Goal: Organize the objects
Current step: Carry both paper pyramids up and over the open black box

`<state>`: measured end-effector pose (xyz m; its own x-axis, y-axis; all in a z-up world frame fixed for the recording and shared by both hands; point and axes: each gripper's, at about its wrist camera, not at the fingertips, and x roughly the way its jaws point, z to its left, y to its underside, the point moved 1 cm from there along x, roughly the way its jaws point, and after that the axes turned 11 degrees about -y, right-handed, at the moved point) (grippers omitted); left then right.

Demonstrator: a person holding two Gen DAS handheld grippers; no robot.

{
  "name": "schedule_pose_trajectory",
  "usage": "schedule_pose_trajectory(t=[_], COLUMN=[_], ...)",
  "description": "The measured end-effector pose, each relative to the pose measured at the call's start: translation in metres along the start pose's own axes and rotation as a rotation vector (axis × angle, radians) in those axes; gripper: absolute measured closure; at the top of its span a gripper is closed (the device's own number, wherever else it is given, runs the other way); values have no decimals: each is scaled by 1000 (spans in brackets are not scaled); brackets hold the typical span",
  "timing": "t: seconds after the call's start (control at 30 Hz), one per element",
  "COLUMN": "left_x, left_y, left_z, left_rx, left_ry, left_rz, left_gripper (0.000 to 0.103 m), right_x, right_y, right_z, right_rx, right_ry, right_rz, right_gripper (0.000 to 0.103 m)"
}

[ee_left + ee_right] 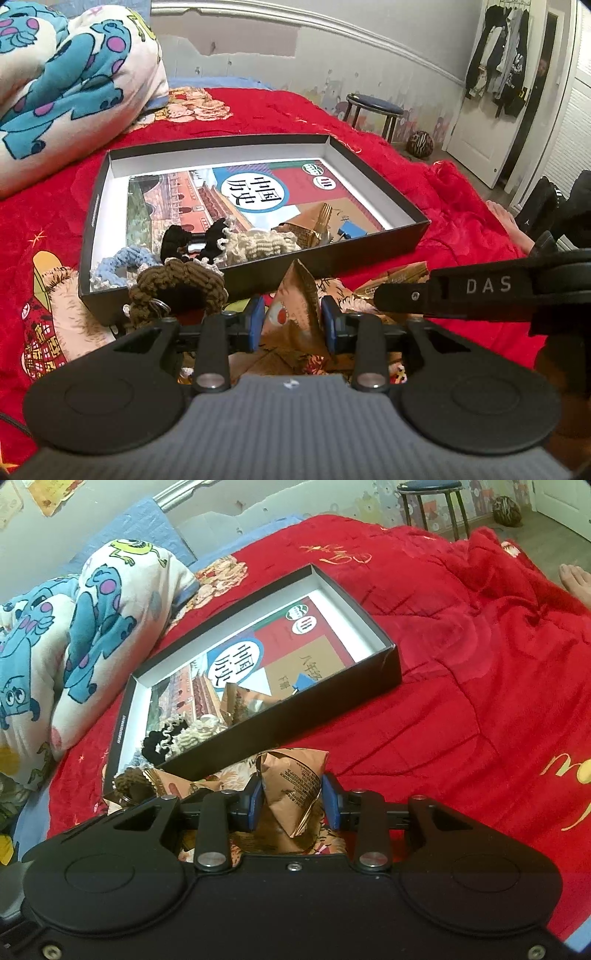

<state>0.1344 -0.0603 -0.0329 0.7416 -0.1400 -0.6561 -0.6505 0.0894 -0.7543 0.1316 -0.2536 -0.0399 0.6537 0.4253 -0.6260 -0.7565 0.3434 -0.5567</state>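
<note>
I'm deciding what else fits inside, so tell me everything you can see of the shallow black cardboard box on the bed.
The shallow black cardboard box is a lidless rectangular tray, black outside and white inside, lying flat on the red blanket. A colourful history textbook covers its floor. Black, cream and light blue crocheted scrunchies and a gold foil snack packet crowd its near side. A brown crocheted scrunchie leans against its near wall from outside.

Left hand-held gripper (pixel 292 320) sits low, its blue pads (pixel 256 323) parted either side of a packet. Right hand-held gripper (pixel 291 801) likewise brackets a packet, pads (pixel 330 806) near its sides; contact unclear.
</note>
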Motion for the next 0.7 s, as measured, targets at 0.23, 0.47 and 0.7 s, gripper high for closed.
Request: schedule_pose_trajectory(t=[0.23,0.47,0.7], left_x=[-7,-11,-11], left_y=[-2,-6,-8], left_z=[2,5,8], left_rx=[-16,-33,-40], left_ry=[18,30,18], left_rz=[-35,-55,-64], left_gripper=[66,66,65], right_x=[-4,-7,-10], right_y=[-1,-1,-2], right_z=[3,7,12], right_rx=[-4,-13,-25], right_ry=[-13,-28,-40], right_rz=[-10,-15,-21], right_gripper=[70,70,70])
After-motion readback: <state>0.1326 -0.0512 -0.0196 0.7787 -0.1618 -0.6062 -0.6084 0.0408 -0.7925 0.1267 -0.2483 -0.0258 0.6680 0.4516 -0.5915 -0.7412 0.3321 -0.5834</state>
